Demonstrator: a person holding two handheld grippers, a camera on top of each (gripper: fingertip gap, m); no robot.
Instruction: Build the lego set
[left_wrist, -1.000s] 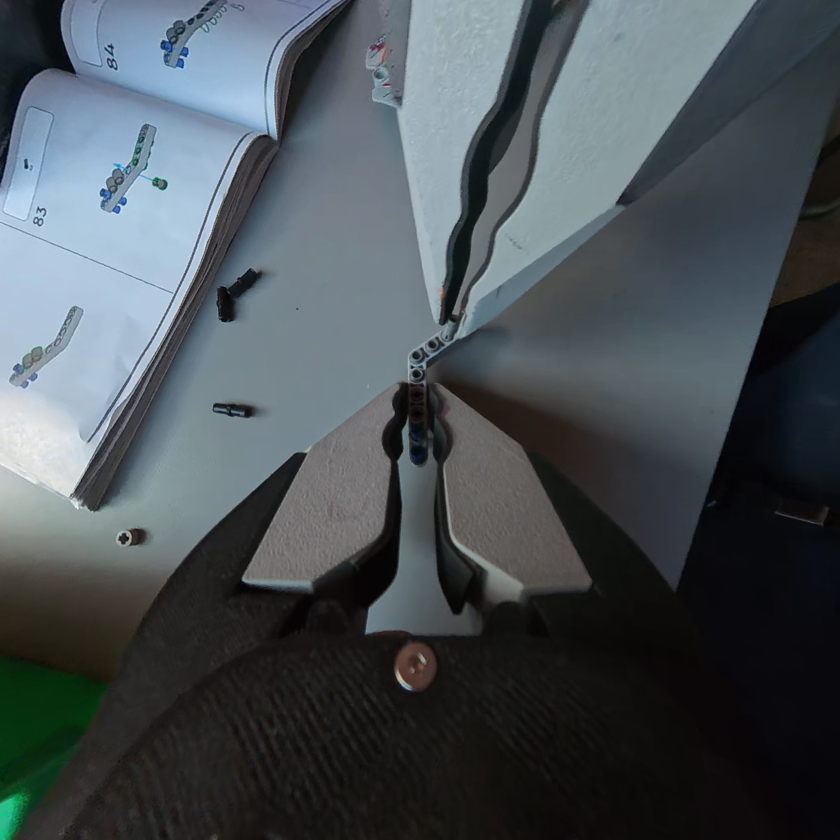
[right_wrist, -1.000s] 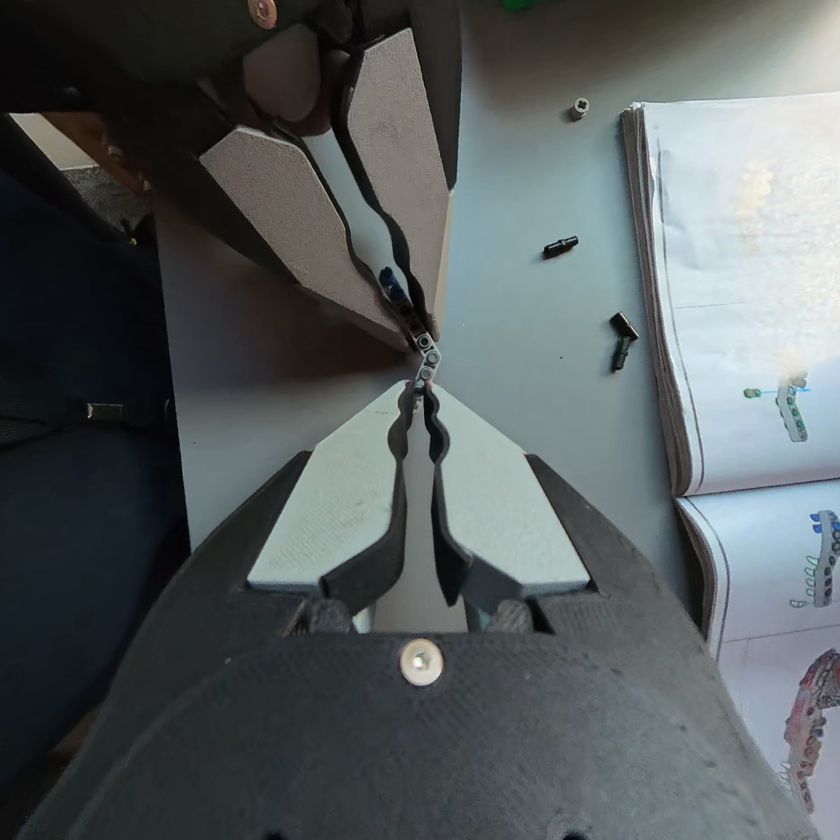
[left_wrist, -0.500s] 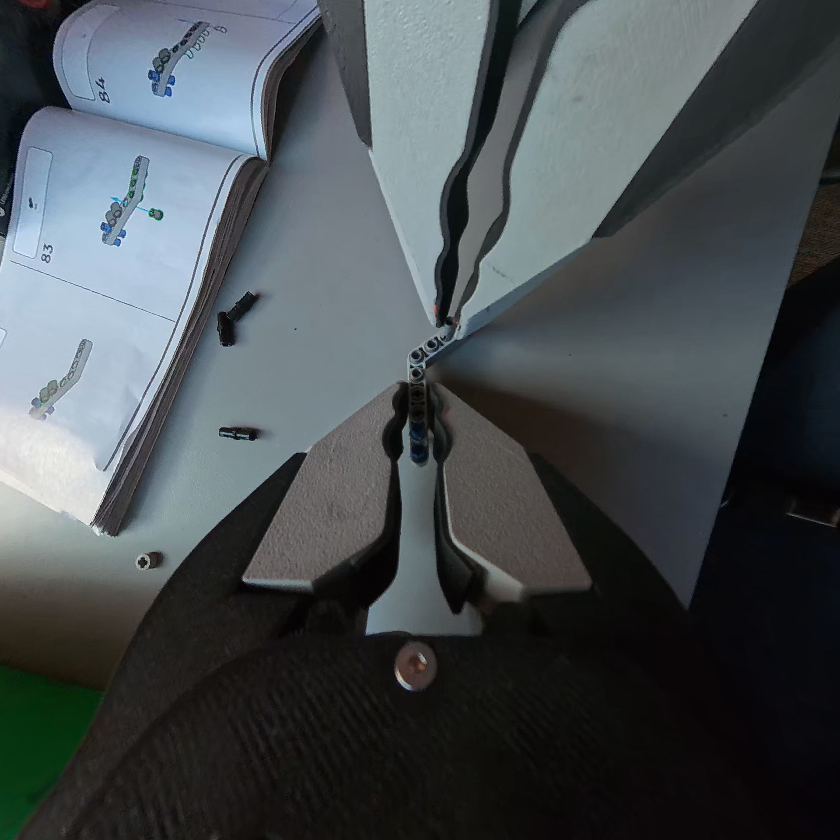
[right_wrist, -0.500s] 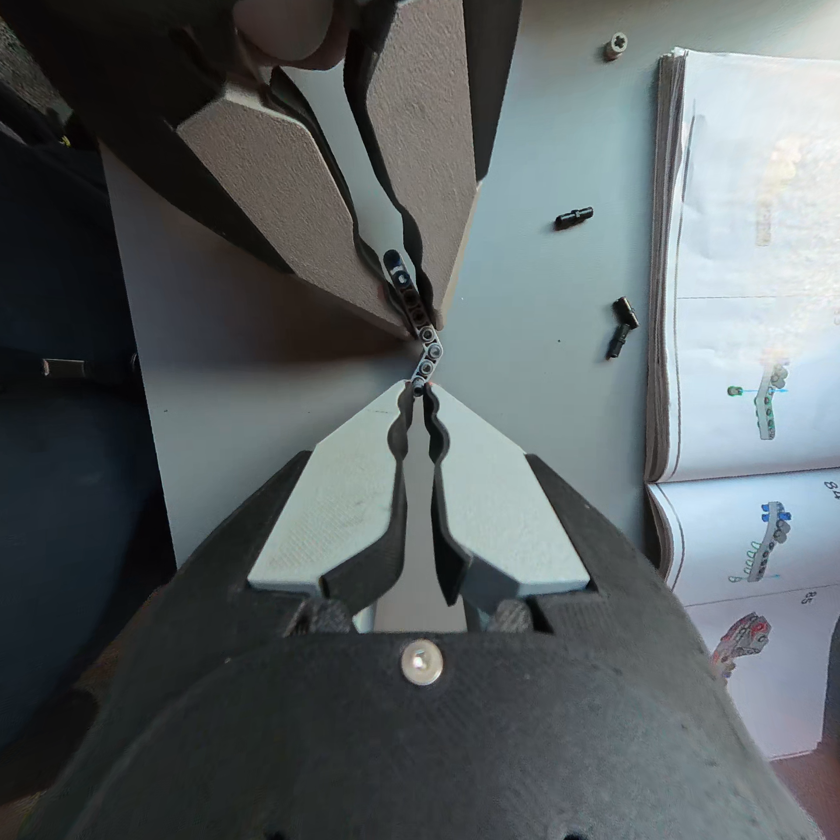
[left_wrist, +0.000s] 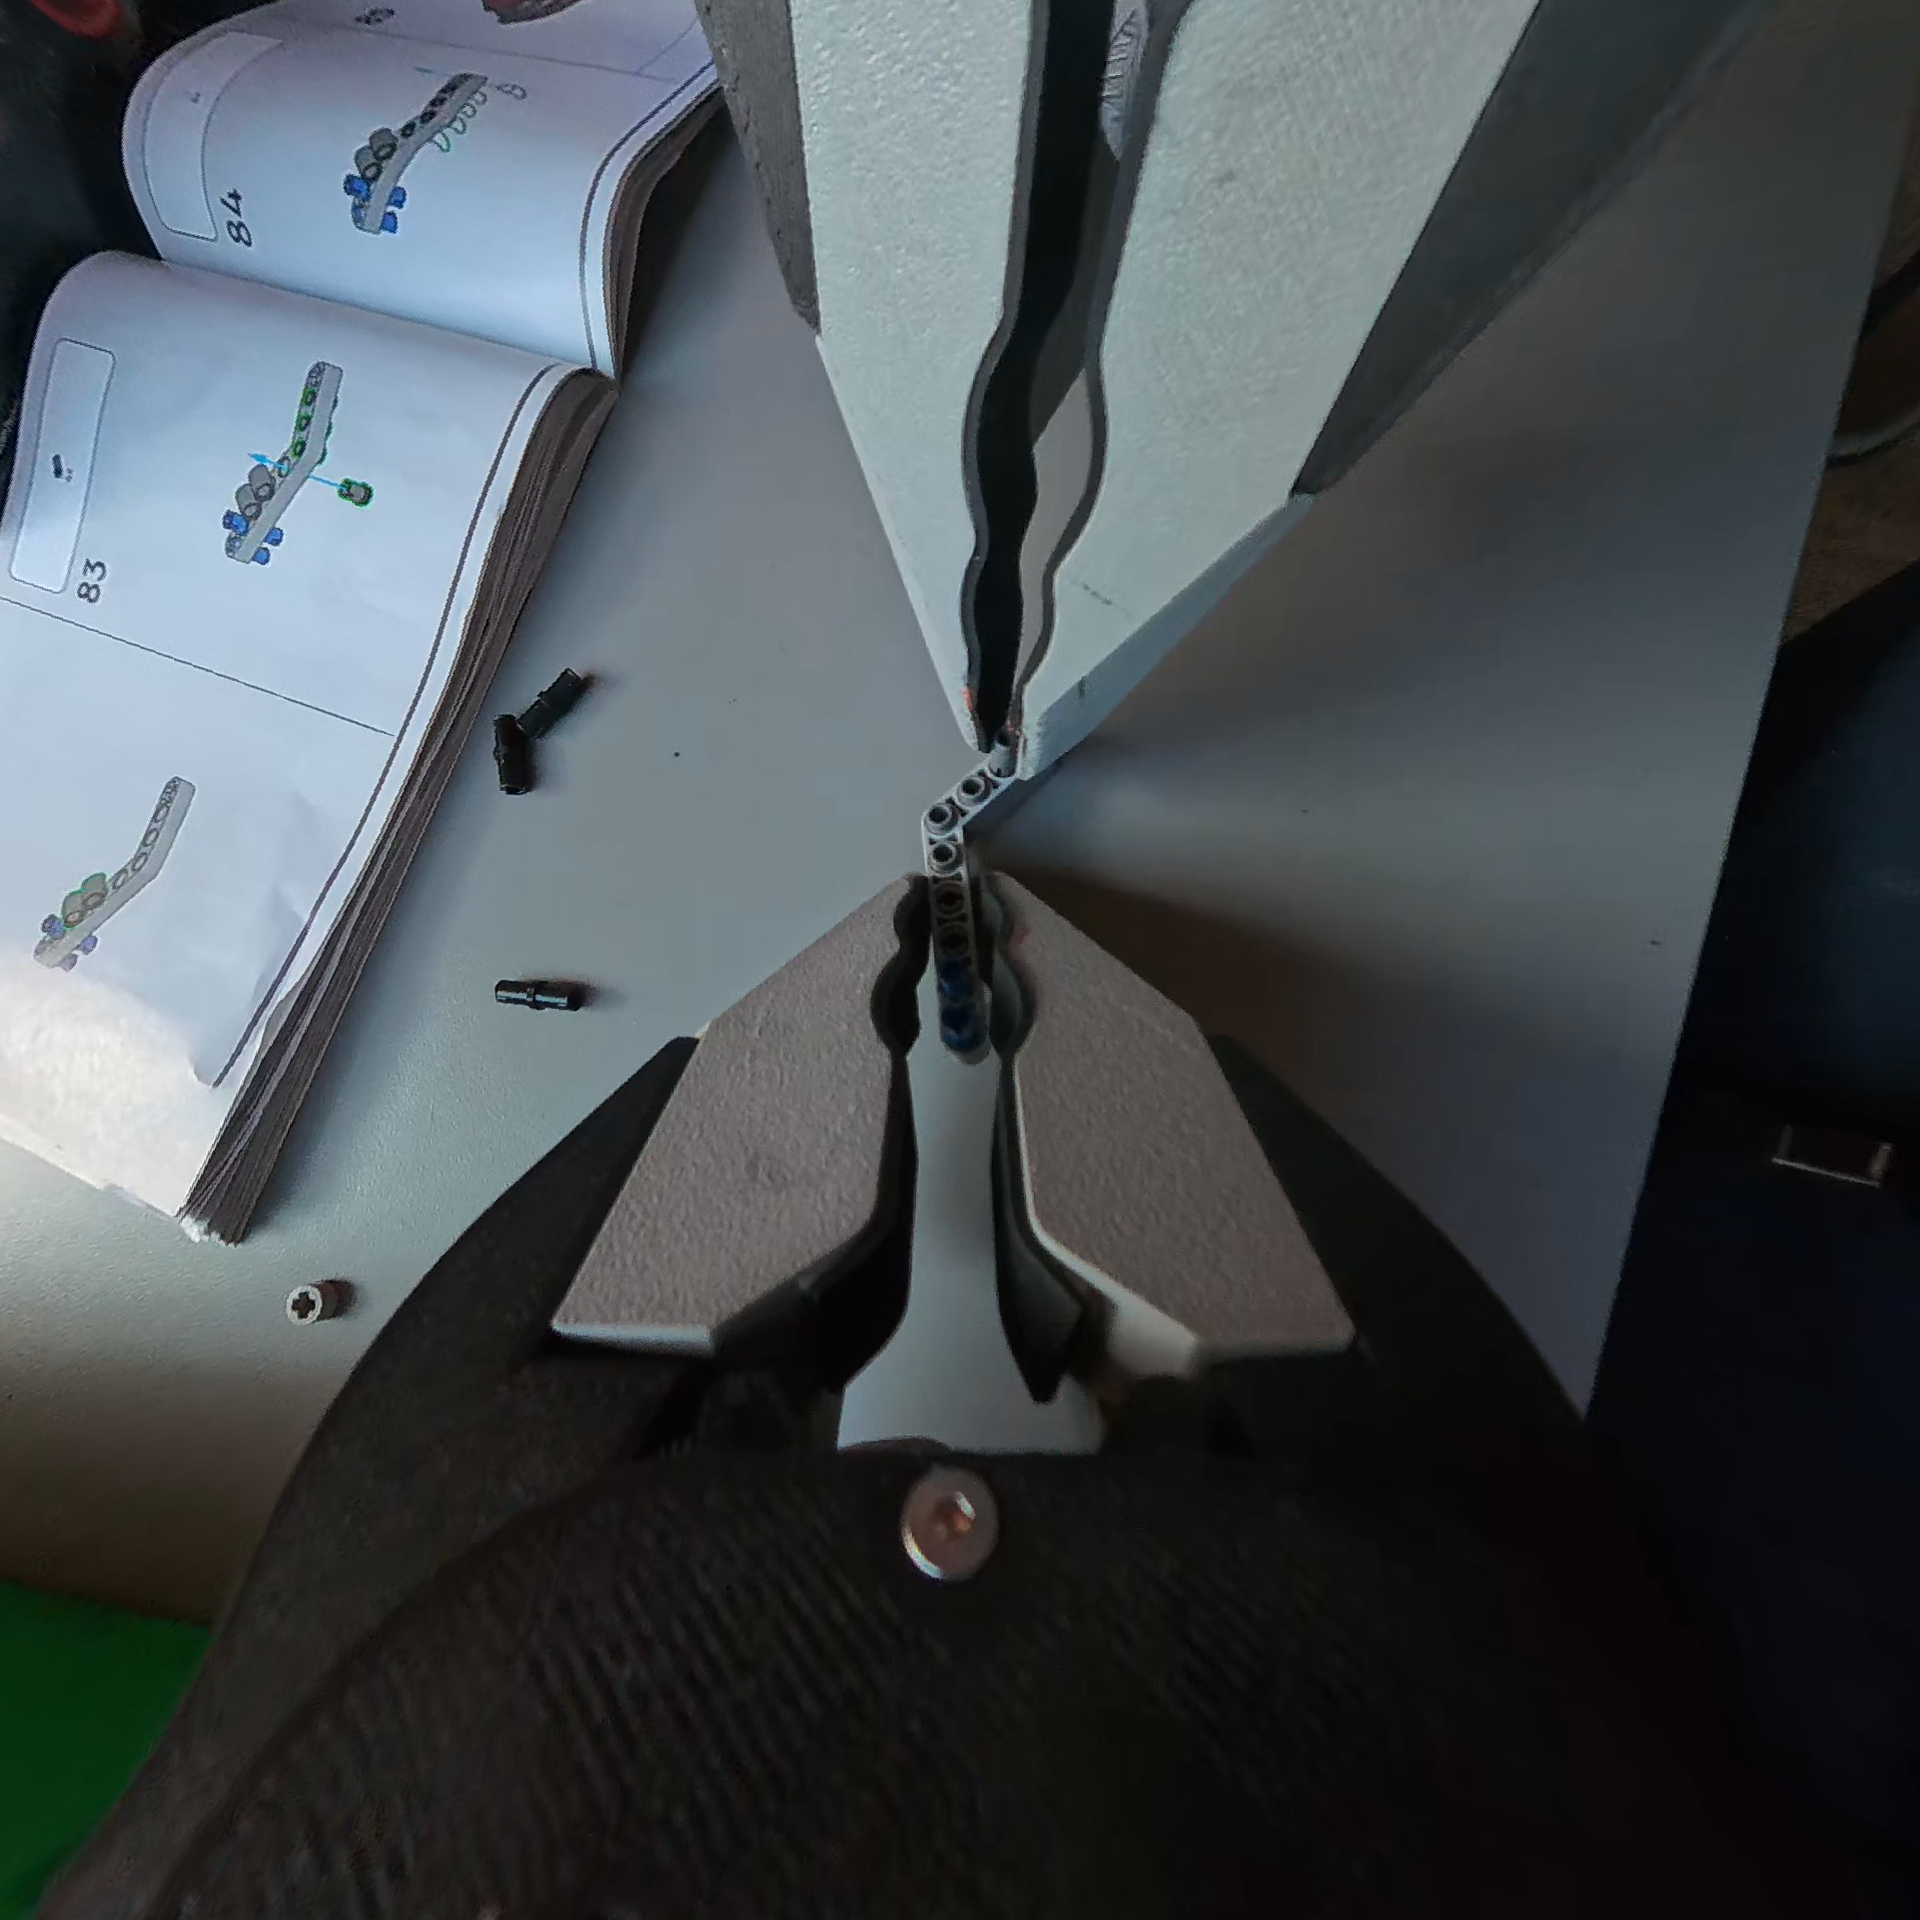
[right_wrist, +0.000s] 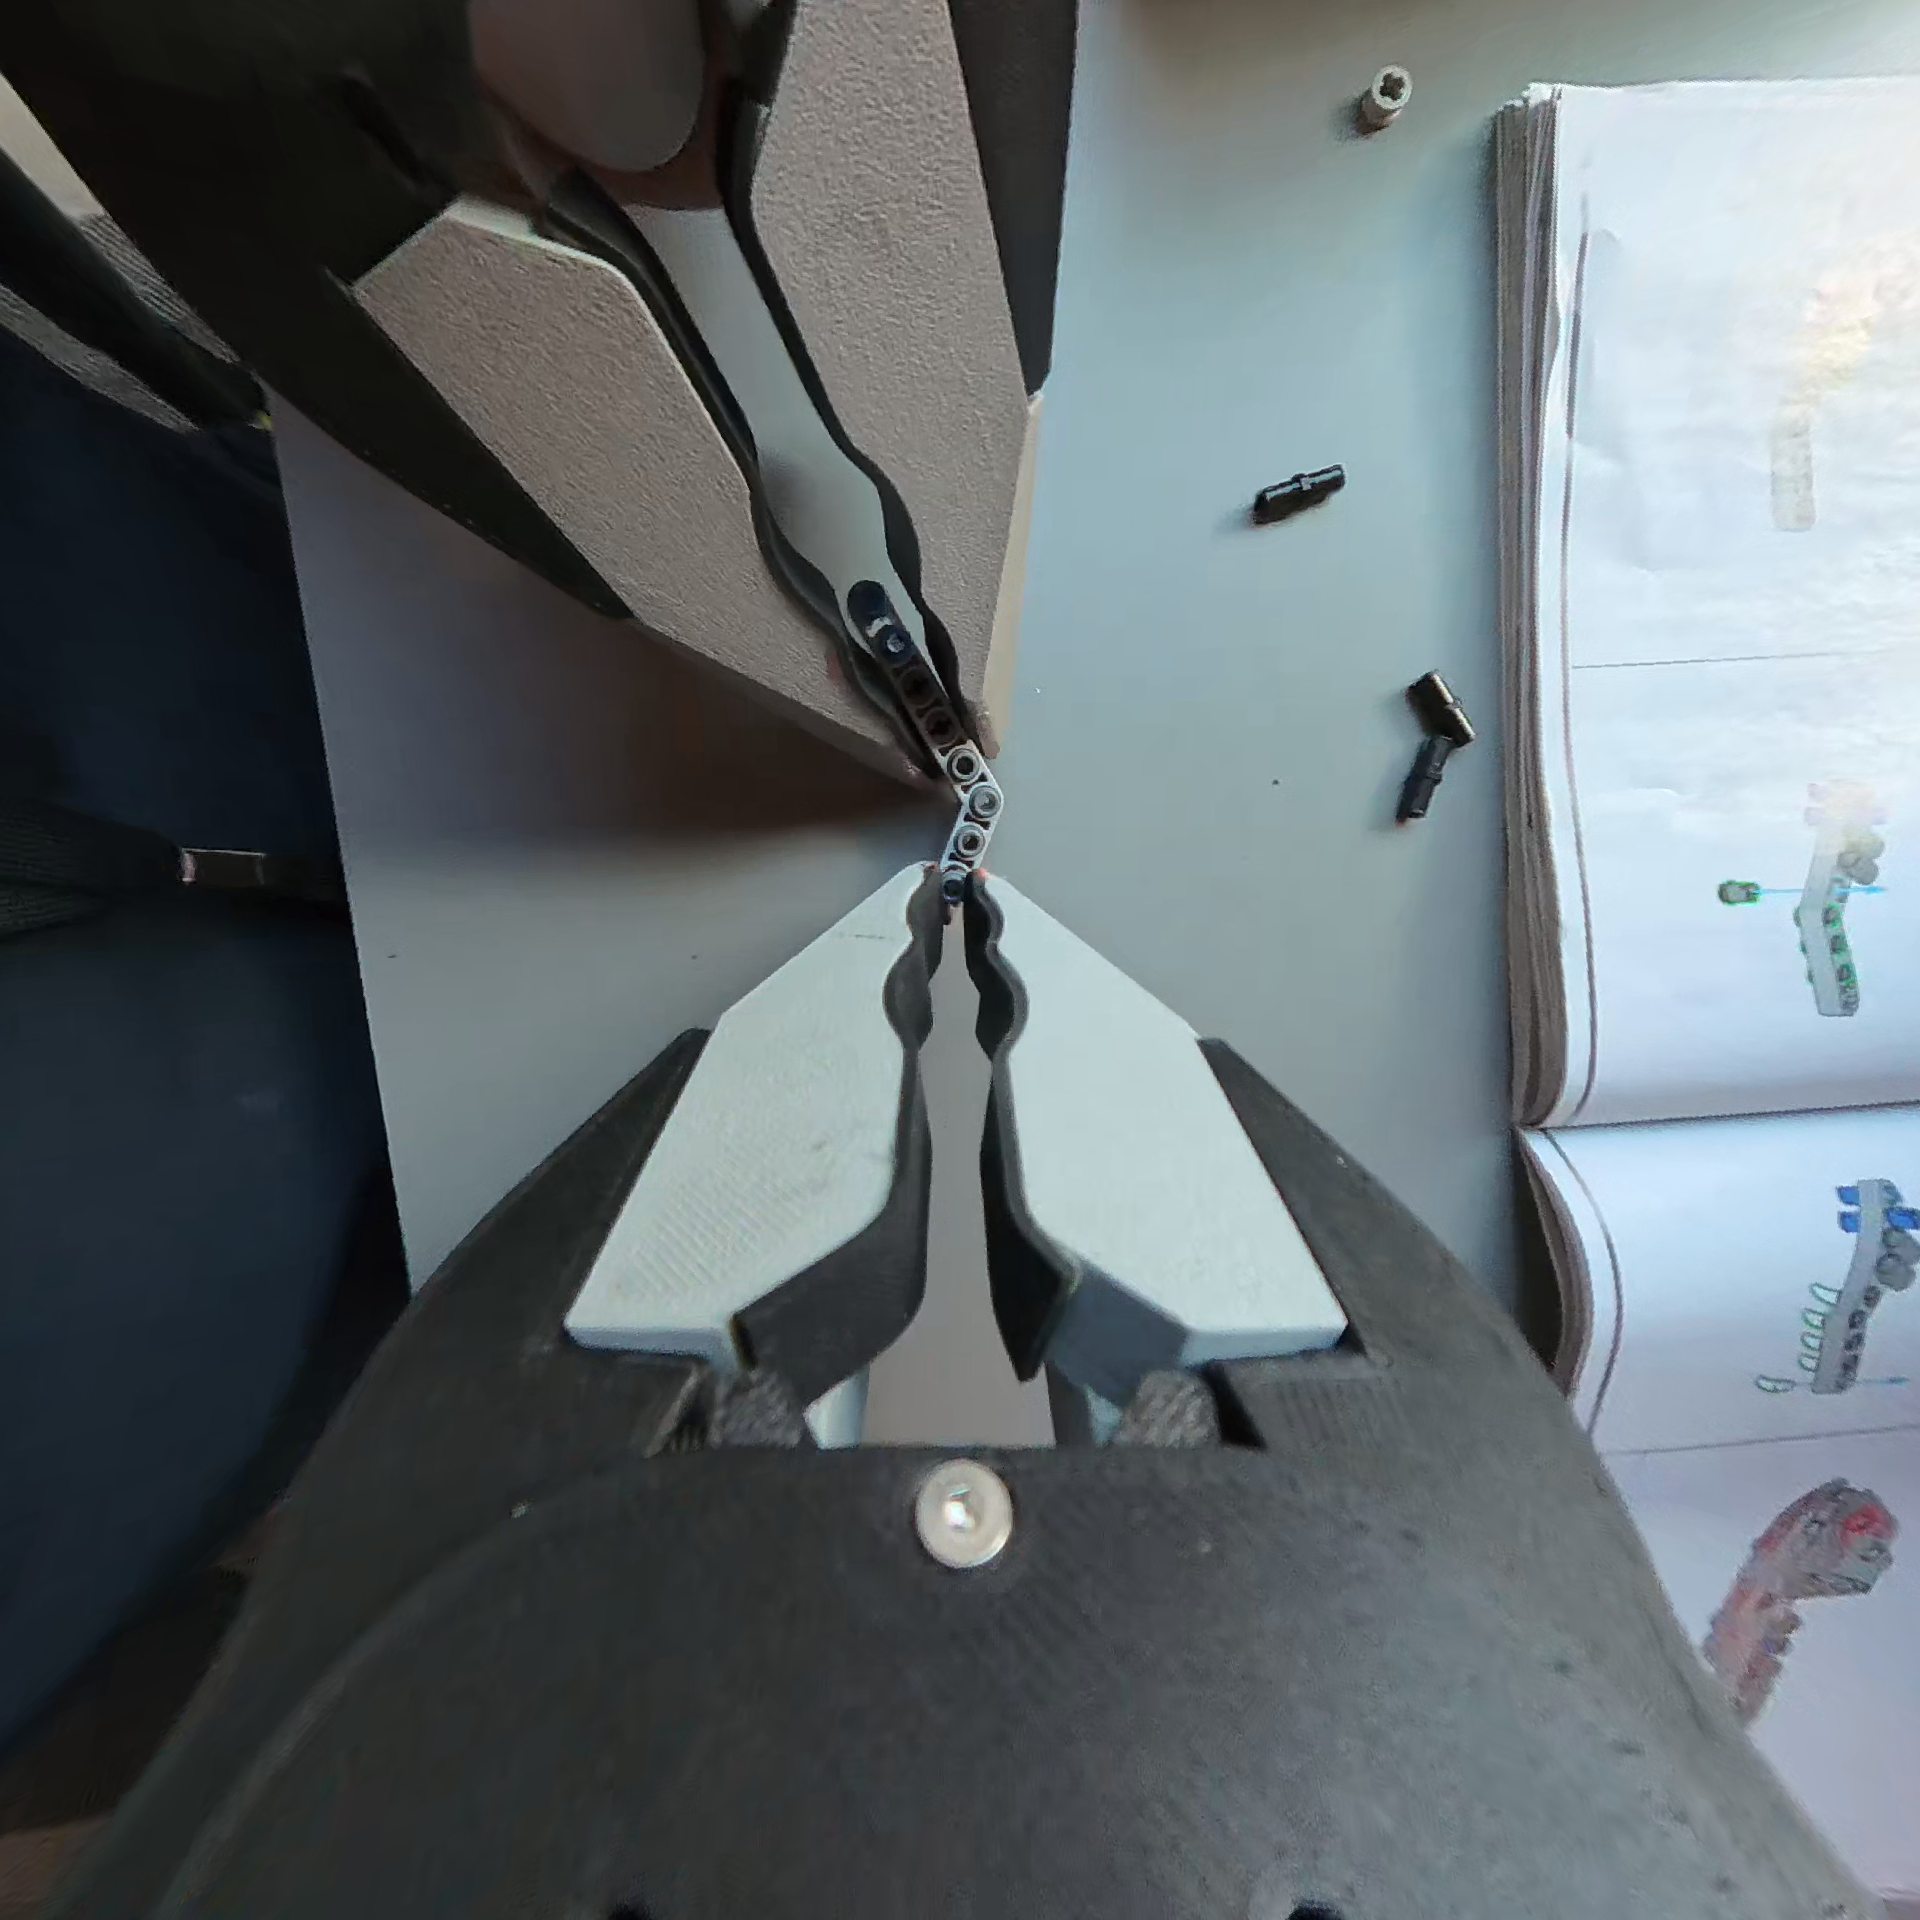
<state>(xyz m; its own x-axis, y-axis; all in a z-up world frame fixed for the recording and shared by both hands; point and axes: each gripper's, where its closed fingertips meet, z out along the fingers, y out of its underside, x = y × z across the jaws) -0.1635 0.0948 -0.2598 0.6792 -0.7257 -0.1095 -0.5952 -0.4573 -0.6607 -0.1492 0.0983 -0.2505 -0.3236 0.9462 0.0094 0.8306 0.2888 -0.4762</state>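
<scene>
A pale grey flat surface (left_wrist: 790, 582) carries an open white paper instruction booklet (left_wrist: 260, 644), which the left wrist view shows beside a green patch (left_wrist: 73, 1714) at its lower corner; the right wrist view instead shows dark blue upholstery (right_wrist: 156, 1091) past the surface's edge. Above the surface, the left gripper (left_wrist: 961, 904) is closed on the long arm of a bent light grey studless Lego beam (left_wrist: 948, 847), while the right gripper (right_wrist: 956, 888) pinches the beam's short end. Three small black connector pins (left_wrist: 538, 994) and one tan bush (left_wrist: 317, 1301) lie loose between grippers and booklet.
</scene>
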